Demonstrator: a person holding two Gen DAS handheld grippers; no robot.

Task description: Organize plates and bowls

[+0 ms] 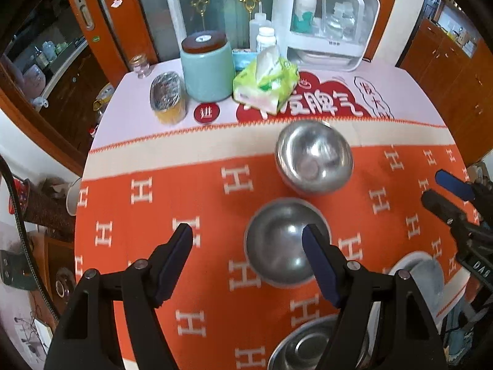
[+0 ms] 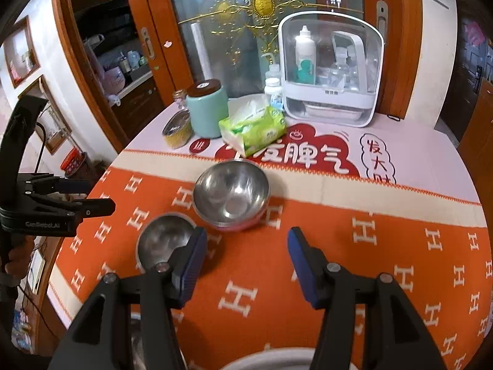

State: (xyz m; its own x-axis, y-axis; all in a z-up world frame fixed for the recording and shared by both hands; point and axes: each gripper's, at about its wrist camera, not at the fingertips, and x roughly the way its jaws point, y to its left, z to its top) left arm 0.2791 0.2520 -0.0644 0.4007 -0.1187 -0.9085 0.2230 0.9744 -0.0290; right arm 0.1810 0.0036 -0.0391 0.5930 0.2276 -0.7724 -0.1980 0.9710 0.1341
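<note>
A far steel bowl stands on the orange cloth, seemingly nested in another. A nearer steel bowl stands just in front of it. A third steel bowl and a pale plate lie near the front edge. My left gripper is open and empty, its right finger over the nearer bowl. My right gripper is open and empty above bare cloth, right of the nearer bowl. Each gripper also shows in the other's view: the right, the left.
At the back of the table stand a teal canister, a green tissue pack, a foil-covered tin, bottles and a white storage box. Wooden cabinets and doors surround the table.
</note>
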